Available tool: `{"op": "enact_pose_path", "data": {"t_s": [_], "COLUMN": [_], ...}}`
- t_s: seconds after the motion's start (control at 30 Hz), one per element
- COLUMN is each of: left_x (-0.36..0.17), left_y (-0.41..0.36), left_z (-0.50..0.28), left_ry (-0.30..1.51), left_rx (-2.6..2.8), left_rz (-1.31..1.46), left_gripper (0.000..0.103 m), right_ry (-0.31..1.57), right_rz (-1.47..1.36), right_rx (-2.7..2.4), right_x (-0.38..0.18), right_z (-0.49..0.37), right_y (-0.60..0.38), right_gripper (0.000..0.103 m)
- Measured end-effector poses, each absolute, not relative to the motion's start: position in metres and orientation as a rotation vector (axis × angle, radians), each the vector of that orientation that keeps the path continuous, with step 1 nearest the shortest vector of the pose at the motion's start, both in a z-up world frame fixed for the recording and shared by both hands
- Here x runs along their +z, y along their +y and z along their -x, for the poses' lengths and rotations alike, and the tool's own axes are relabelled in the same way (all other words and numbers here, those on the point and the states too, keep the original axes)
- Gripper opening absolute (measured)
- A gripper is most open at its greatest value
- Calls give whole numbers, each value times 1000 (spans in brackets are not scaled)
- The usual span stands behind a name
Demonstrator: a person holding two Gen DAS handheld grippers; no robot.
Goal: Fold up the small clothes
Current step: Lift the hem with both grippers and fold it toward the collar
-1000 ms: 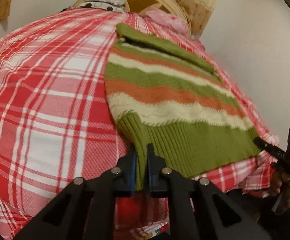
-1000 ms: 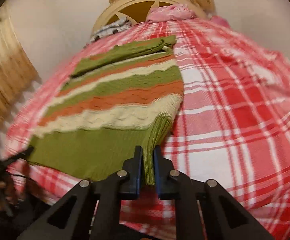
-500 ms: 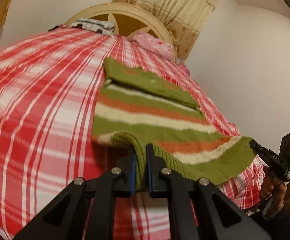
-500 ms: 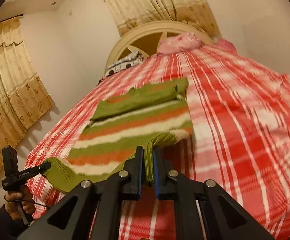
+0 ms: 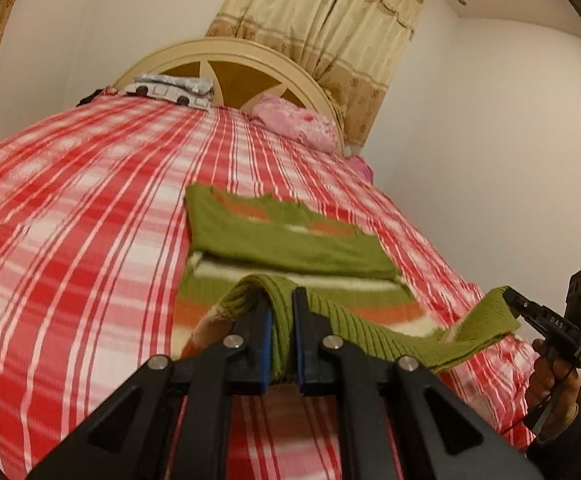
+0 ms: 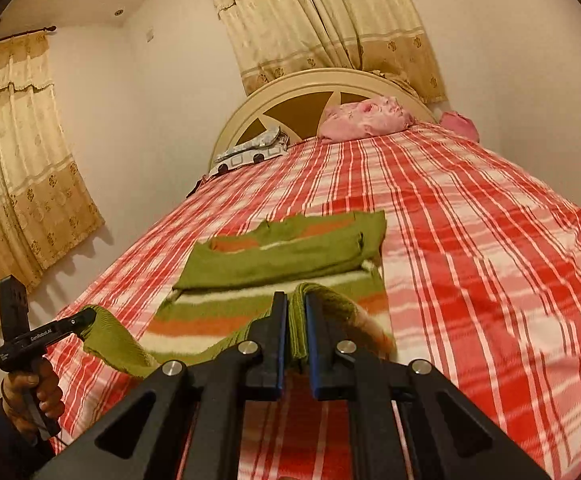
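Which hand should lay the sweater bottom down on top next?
Neither alone. The left tool and right tool each pinch one corner of the sweater hem, lifted level above the bed, so both should probably carry it forward together.

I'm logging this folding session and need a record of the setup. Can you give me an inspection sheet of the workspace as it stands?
Surface: bed with red plaid sheet, lightly wrinkled.
Job's things: striped green sweater, sleeves folded across the chest, ribbed hem lifted off the sheet.
Clutter: pink pillow and a folded grey-white cloth at the headboard.
Grippers: left hand-held gripper and right hand-held gripper each shut on a hem corner.
Cables: a thin cord hangs below the right hand.
Surroundings: beige curtains, plain walls.
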State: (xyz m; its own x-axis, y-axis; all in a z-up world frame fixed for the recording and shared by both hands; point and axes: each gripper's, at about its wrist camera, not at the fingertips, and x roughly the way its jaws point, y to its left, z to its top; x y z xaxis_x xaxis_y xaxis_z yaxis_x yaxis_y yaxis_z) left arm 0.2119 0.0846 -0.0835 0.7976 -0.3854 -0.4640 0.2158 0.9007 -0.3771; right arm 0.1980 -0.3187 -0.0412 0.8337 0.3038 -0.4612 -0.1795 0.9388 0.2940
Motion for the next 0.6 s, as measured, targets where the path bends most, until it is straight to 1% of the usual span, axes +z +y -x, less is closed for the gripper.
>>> {"op": "enact_pose_path", "data": {"t_s": [0.27, 0.6], "left_x": [-71, -66], "left_y": [84, 80], "left_z": [-264, -342], "left_ry": [527, 527], "left_rx": [-289, -253], "left_rz": [304, 292], "left_gripper": [9, 9], "right_ry": [514, 551], "right_rz": [-259, -260], "right_rx": [247, 225], "right_x": [-23, -17], "right_z": [-261, -348], "right_y": [-318, -318], "right_gripper": [8, 8]}}
